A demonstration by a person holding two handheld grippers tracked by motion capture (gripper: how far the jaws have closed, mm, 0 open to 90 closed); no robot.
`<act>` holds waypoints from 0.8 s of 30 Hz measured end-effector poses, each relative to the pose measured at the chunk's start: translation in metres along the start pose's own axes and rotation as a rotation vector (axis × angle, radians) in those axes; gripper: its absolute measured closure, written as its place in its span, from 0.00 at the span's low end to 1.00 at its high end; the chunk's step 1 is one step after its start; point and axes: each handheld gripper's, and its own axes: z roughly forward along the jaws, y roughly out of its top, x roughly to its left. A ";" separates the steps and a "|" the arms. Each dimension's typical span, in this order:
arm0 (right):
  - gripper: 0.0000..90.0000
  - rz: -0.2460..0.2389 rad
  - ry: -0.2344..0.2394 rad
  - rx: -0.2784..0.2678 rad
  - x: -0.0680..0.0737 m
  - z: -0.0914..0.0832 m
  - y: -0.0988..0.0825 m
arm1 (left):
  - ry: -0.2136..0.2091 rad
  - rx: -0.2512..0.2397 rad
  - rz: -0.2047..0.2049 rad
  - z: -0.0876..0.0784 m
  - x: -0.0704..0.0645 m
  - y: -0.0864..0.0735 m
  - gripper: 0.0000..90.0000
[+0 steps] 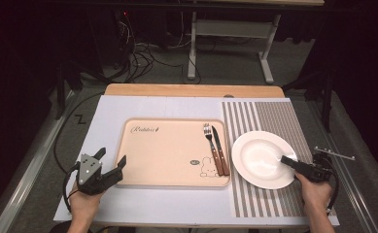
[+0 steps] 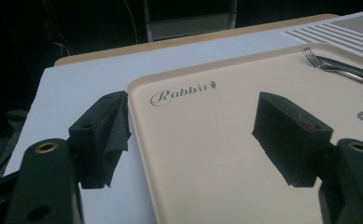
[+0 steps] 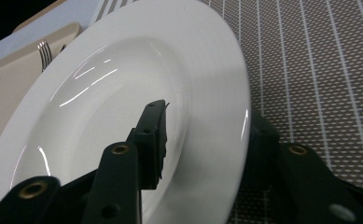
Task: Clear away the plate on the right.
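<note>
In the high view, the left hand (image 1: 82, 204) comes up from six o'clock and rests on the white board (image 1: 109, 104), wrist low. Its left gripper (image 1: 112, 162) points toward one o'clock, jaws spread, one tip outside the tray (image 1: 167, 153) at its seven-o'clock corner and the other at the tray's rim. A fork (image 1: 212, 148) and a knife (image 1: 220, 150) lie side by side at the tray's three-o'clock end. The right hand (image 1: 315, 191) reaches in from five o'clock over the striped mat (image 1: 274, 116), and the right gripper (image 1: 286, 160) points toward ten o'clock at the plate (image 1: 259, 158), one jaw lying over the plate's four-o'clock rim.

In the left gripper view, the left gripper (image 2: 193, 135) stands wide apart astride the tray (image 2: 216, 186) edge: one jaw over the board (image 2: 76, 84), the other over the tray's face. Nothing is gripped. The fork (image 2: 317, 58) lies at two o'clock.

In the right gripper view, the right gripper (image 3: 207, 140) straddles the plate (image 3: 123, 93) rim, one jaw inside the bowl, the other under the rim against the mat (image 3: 319, 70). The jaws look partly closed; whether the pads already press the rim I cannot tell, though a gap seems to remain on the inner side.
</note>
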 end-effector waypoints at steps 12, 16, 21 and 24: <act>0.74 0.063 0.049 0.034 -0.006 0.003 0.004 | 0.000 -0.005 0.004 0.000 0.000 0.001 0.30; 0.78 0.081 0.055 0.050 -0.009 0.004 0.006 | -0.001 -0.004 0.007 0.000 -0.001 0.001 0.31; 0.79 0.094 0.076 0.064 -0.011 0.005 0.008 | -0.003 -0.002 0.005 0.001 -0.001 0.002 0.31; 0.80 0.102 0.088 0.069 -0.012 0.006 0.008 | -0.006 0.004 0.009 0.002 -0.002 0.001 0.31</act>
